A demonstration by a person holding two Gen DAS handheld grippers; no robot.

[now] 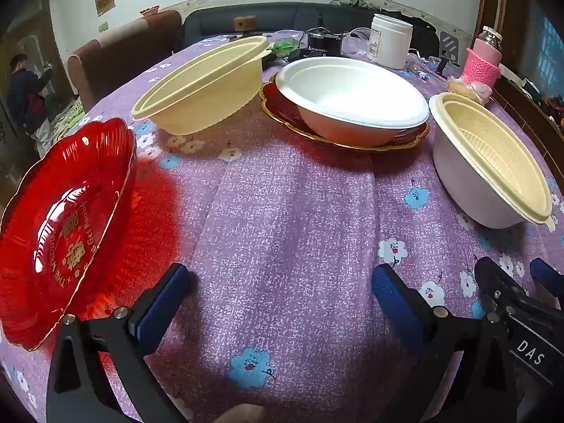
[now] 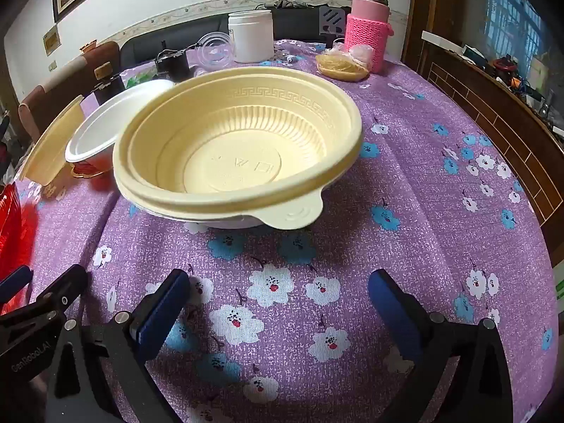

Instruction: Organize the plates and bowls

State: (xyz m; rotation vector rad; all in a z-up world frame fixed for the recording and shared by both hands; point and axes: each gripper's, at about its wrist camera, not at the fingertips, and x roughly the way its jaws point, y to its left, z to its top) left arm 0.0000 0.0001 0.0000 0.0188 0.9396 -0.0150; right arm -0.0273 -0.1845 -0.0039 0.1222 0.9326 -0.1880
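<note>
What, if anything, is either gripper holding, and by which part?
Nothing is held. The left gripper and the right gripper both stand open above the tablecloth.

1. A purple tablecloth [image 2: 405,232] printed with blue and white flowers covers the table.
2. A white lidded jar [image 2: 251,37] stands upright at the far end; just left of it lies a clear plastic lid [image 2: 215,49].
3. A flask in a pink knitted sleeve [image 2: 366,31] stands upright to the jar's right — its metal cap is bare.
4. A clear bag with something tan inside [image 2: 343,65] lies at the flask's foot.
5. A small black cylindrical device [image 1: 322,44] sits left of the jar, with cables around it.
6. A brown upholstered chair [image 1: 116,54] stands beyond the table's left edge.
7. A person in dark clothing [image 1: 26,98] stands far left — too small to tell more.
</note>
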